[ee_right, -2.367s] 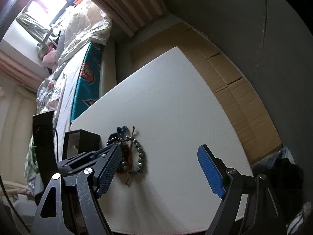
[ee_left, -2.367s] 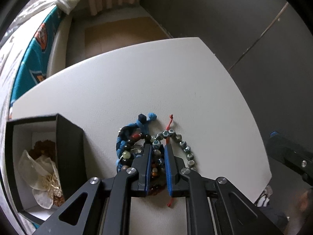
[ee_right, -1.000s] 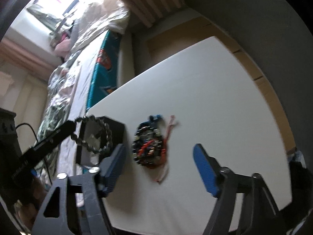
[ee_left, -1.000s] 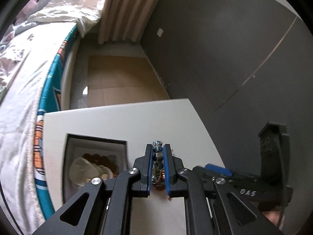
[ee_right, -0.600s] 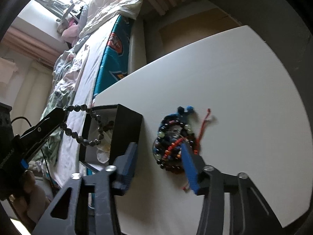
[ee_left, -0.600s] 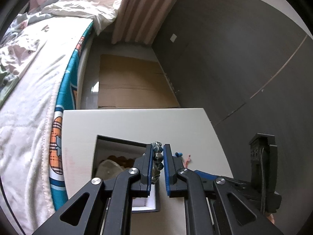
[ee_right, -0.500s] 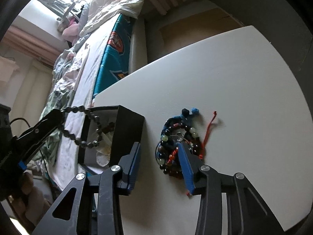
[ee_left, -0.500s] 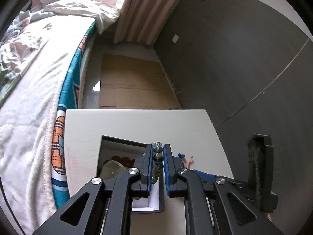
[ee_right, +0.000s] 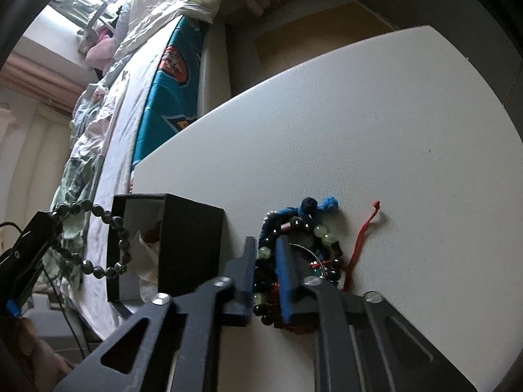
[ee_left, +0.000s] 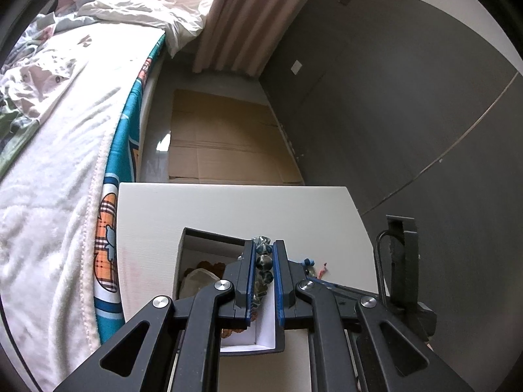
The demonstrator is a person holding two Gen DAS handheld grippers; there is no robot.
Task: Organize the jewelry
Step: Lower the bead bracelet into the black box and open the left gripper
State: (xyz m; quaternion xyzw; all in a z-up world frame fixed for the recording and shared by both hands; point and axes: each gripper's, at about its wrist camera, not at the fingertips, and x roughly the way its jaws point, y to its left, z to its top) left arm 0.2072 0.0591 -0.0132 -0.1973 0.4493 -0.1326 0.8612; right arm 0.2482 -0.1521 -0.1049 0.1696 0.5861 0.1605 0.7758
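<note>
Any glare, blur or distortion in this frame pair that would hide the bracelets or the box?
Left wrist view: strong fisheye bending, window light blows out the bedding; the grey bead bracelet in the left gripper is sharp. Right wrist view: same curvature, overexposed window top left; the right gripper is slightly soft, but the bracelet pile and black box stay legible.

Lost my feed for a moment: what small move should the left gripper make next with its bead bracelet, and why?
Probably lower it and then open. The left gripper is shut on the grey bead bracelet, whose loop hangs over the open black box, apparently above its rim. The right gripper is busy closing on the bracelet pile.
</note>
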